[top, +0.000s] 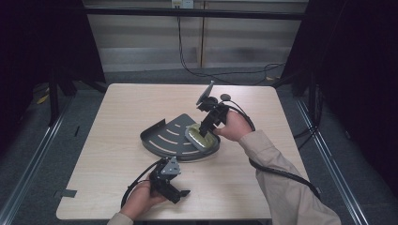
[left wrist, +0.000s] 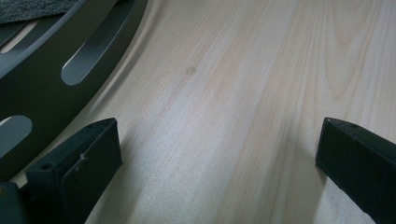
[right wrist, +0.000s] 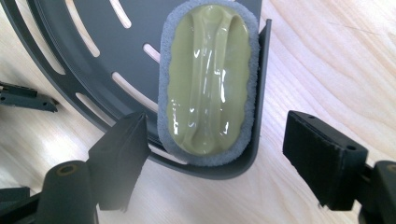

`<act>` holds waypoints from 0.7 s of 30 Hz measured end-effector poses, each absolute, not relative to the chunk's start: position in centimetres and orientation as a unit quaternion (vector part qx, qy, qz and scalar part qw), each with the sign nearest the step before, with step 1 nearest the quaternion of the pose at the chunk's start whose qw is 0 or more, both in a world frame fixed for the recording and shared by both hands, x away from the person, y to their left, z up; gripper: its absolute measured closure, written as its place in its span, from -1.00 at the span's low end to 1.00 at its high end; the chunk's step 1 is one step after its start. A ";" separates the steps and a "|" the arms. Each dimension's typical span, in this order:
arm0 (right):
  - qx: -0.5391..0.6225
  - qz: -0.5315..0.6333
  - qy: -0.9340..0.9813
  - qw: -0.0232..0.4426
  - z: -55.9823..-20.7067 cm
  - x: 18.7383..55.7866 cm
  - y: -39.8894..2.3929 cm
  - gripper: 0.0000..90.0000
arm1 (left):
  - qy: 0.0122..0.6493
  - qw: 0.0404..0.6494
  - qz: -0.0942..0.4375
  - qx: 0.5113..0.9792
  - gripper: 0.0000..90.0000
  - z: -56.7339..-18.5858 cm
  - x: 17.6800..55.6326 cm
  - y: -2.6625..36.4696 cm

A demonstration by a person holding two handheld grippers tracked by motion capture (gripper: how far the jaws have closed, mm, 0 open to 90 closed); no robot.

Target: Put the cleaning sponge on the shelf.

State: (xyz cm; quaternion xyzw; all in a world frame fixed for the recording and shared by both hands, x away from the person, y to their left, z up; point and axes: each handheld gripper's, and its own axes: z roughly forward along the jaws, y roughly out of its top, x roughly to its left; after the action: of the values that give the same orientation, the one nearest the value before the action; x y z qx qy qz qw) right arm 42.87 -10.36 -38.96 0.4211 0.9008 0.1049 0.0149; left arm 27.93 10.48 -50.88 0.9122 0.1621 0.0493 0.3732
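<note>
A dark grey fan-shaped tray (top: pixel 164 136) with curved slots lies in the middle of the table. At its right end rests a scrub pad (top: pixel 202 138), olive-green plastic on top with a grey sponge rim. In the right gripper view the pad (right wrist: pixel 208 79) lies against the tray's raised wall (right wrist: pixel 264 70). My right gripper (top: pixel 205 129) hangs just above the pad, pointing down. Its jaws (right wrist: pixel 224 158) stand open, wider than the pad and clear of it. My left gripper (top: pixel 180 194) rests near the table's front edge, open over bare wood (left wrist: pixel 217 158), with the tray's rim (left wrist: pixel 42 79) to its left.
The light wooden table (top: pixel 122 108) has bare wood around the tray. Black cables (top: pixel 225 75) run over the floor behind its far edge. Dark curtains and metal floor rails flank both sides.
</note>
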 end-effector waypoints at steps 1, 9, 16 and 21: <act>0.418 0.106 0.902 0.017 -38.8 42.8 -10.6 -0.51 | 0.163 0.375 0.049 0.911 -1.00 -50.9 27.9 10.5; 0.415 0.112 0.902 0.022 -38.3 42.2 -11.6 -0.53 | 0.161 0.375 0.048 0.912 -1.00 -50.9 27.9 10.5; 0.407 0.113 0.906 0.025 -37.9 41.8 -12.4 -0.59 | 0.162 0.376 0.048 0.911 -1.00 -50.9 27.9 10.5; 0.401 0.114 0.909 0.017 -37.6 41.4 -12.8 -0.61 | 0.162 0.374 0.049 0.912 -1.00 -50.9 27.9 10.5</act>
State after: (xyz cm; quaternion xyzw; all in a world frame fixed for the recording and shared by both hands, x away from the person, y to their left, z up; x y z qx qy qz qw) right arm 41.39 -12.76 -37.62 0.4011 0.9087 0.1140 0.0169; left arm 27.94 10.48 -50.88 0.9121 0.1616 0.0487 0.3735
